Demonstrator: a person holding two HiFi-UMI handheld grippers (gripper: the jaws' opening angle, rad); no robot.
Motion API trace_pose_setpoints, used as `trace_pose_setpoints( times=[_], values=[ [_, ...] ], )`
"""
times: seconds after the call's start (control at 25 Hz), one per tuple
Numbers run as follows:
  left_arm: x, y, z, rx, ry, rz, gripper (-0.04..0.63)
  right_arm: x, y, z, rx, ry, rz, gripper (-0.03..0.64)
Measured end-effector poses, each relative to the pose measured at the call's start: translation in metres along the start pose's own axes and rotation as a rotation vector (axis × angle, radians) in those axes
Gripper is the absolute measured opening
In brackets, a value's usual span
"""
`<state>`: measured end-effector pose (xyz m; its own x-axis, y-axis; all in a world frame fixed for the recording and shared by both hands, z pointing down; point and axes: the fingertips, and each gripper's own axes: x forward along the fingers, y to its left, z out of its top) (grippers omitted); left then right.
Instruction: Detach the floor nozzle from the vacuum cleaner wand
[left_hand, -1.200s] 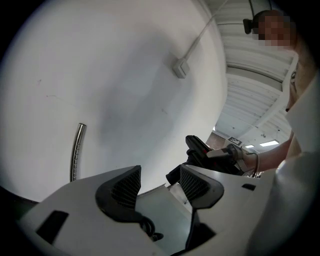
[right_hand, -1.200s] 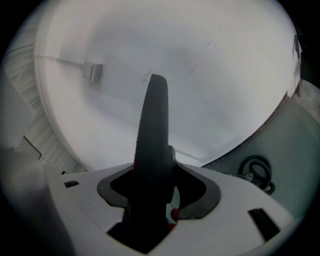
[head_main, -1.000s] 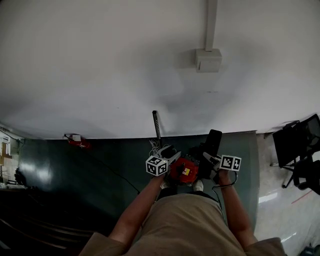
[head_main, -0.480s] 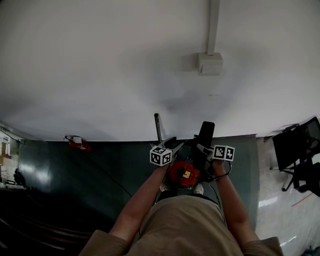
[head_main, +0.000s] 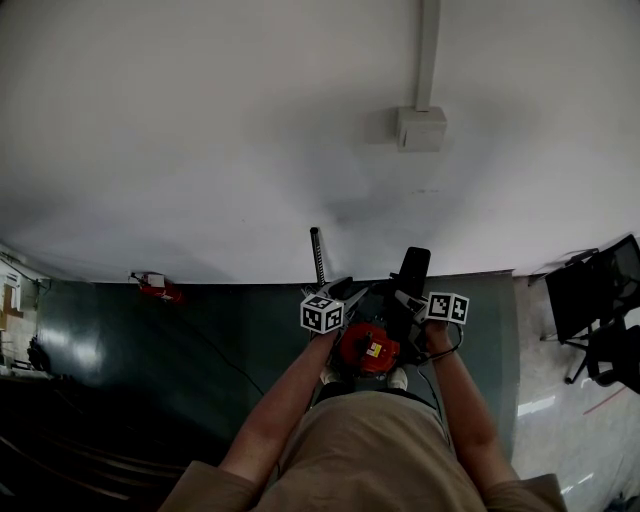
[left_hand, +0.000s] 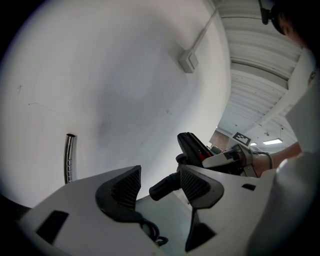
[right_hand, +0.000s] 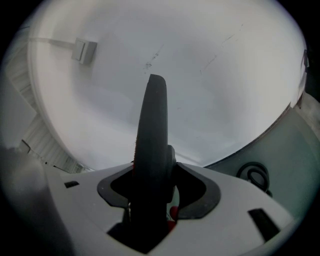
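The black floor nozzle (head_main: 413, 268) stands upright and apart from the wand, with my right gripper (head_main: 405, 300) shut on it. In the right gripper view the nozzle (right_hand: 152, 130) rises between the two pads of that gripper (right_hand: 152, 192). The chrome wand (head_main: 317, 255) leans alone against the white wall, and the left gripper view shows it (left_hand: 69, 159) at the left. My left gripper (head_main: 350, 288) is just left of the nozzle. Its jaws (left_hand: 160, 185) stand open, and the nozzle's black neck tube (left_hand: 167, 186) pokes in by the right pad. The red vacuum body (head_main: 366, 348) sits at the person's feet.
A white wall with a conduit box (head_main: 420, 128) rises straight ahead. A dark green floor (head_main: 150, 340) carries a small red object (head_main: 155, 285) at the left and a thin cable (head_main: 225, 345). A coiled cable (right_hand: 255, 176) lies on the floor. Black chairs (head_main: 600, 300) stand at the right.
Both grippers moved a little toward the wall and closer together, the right one carrying the nozzle with it. The jaws look unchanged.
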<state>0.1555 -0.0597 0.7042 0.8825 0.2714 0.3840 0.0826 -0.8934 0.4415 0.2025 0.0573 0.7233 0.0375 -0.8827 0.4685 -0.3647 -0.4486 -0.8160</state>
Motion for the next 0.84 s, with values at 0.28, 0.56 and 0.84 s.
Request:
trace_pose_setpoints(
  times=[0.28,0.56,0.84],
  values=[
    [-0.005,-0.008,-0.006,-0.001,0.000,0.000,0.256,-0.008,-0.003,-0.008,0.009,-0.006,-0.005,0.229],
    [-0.007,-0.016,-0.021,-0.017,0.020,0.005,0.256,-0.023,-0.014,-0.012,0.076,-0.042,0.013,0.229],
    [-0.005,-0.023,-0.035,-0.025,0.037,0.013,0.256,-0.042,-0.035,-0.017,0.094,-0.055,0.002,0.227]
  ],
)
